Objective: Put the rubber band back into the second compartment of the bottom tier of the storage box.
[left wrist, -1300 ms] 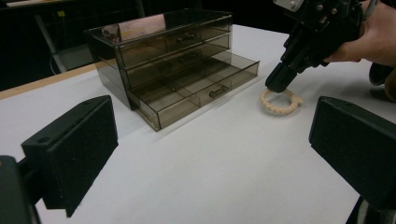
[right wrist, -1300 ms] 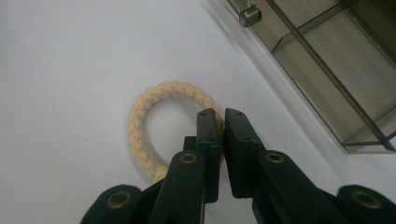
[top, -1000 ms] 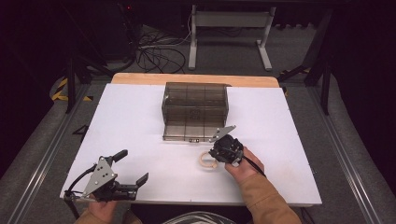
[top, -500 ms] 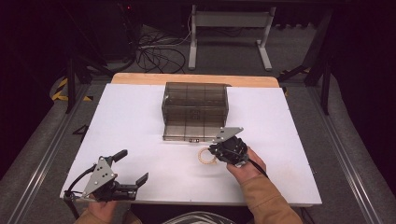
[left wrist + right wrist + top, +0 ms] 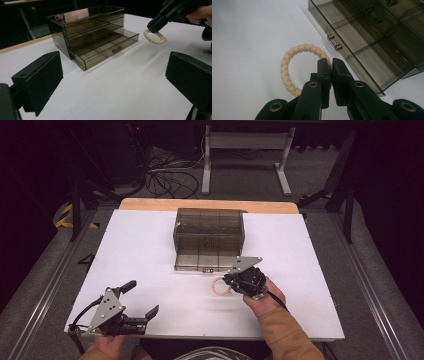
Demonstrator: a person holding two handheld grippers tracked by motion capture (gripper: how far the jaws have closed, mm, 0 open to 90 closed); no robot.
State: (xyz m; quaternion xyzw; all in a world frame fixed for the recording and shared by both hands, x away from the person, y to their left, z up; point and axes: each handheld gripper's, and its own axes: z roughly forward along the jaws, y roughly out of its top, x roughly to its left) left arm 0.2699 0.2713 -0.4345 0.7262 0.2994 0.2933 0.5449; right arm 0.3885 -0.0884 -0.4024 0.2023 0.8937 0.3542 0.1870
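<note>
The right gripper (image 5: pixel 329 67), low in the middle of its own view, is pinching 1 braided cream ring (image 5: pixel 294 65) by its near-right edge, the 2 jaws drawn almost together on the cord. In the left gripper view the ring is hanging tilted from those jaws in the upper right of the frame, with its far side looking close to the white table (image 5: pixel 120 95); whether it is touching I cannot tell. In the high view it is sitting just below centre, right beside the front of the smoky clear drawer chest (image 5: pixel 209 237).

That chest is showing 3 drawers in the left gripper view, and the bottom drawer (image 5: pixel 105 50) is standing pulled out, its divided compartments looking empty. My guess is that the ring is being held by its edge so it can be carried over the drawer's front wall and dropped in, which an open drawer would invite.

The left gripper (image 5: pixel 140 302) is waiting at the lower left of the high view, its 2 jaws spread wide and holding nothing, well apart from chest and ring, probably kept out of the way.
</note>
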